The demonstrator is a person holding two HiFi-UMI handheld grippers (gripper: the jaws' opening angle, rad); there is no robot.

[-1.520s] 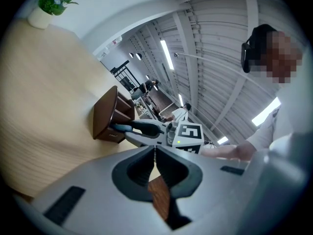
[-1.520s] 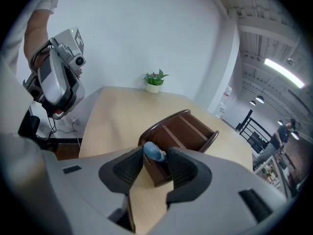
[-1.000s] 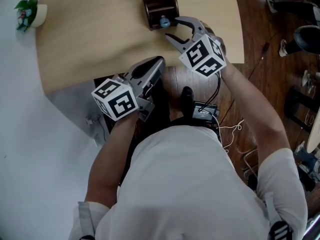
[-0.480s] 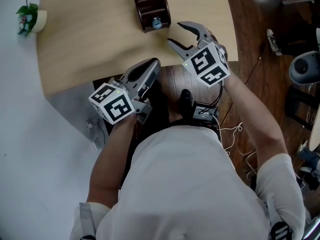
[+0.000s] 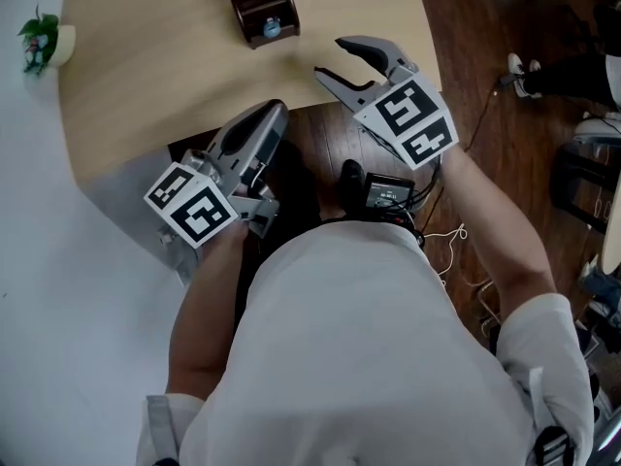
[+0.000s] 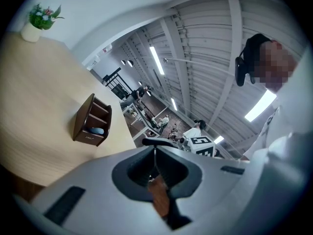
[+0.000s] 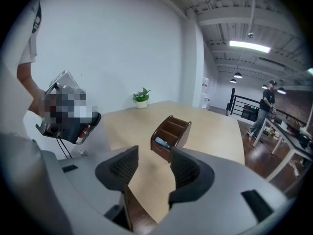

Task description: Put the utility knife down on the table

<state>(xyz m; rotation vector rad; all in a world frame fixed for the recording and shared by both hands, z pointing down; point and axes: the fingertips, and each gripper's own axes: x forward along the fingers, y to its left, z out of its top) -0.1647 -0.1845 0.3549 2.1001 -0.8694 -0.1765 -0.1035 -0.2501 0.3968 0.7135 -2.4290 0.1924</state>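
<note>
A dark brown desk organizer [image 5: 257, 3] stands on the beige table [image 5: 165, 66]. A small blue object [image 5: 272, 29] lies in its lower compartment; I cannot tell whether it is the utility knife. My right gripper [image 5: 330, 56] hovers over the table's near edge, to the right of the organizer and apart from it. Its jaws have just been opening and stand open with nothing between them. In the right gripper view the organizer [image 7: 171, 131] and the blue object [image 7: 161, 142] lie beyond the right gripper [image 7: 154, 153]. My left gripper [image 5: 274, 113] is shut and empty at the table's front edge.
A small potted plant [image 5: 44, 42] sits at the table's far left corner. Below the table edge are wooden floor, a black device with cables [image 5: 388, 192] and the person's legs. In the right gripper view a person [image 7: 268, 102] stands far off by desks.
My right gripper has drawn back from the organizer toward the table's edge, risen and rolled, its jaws a little wider. The left gripper has lifted slightly. The blue object stays in the organizer.
</note>
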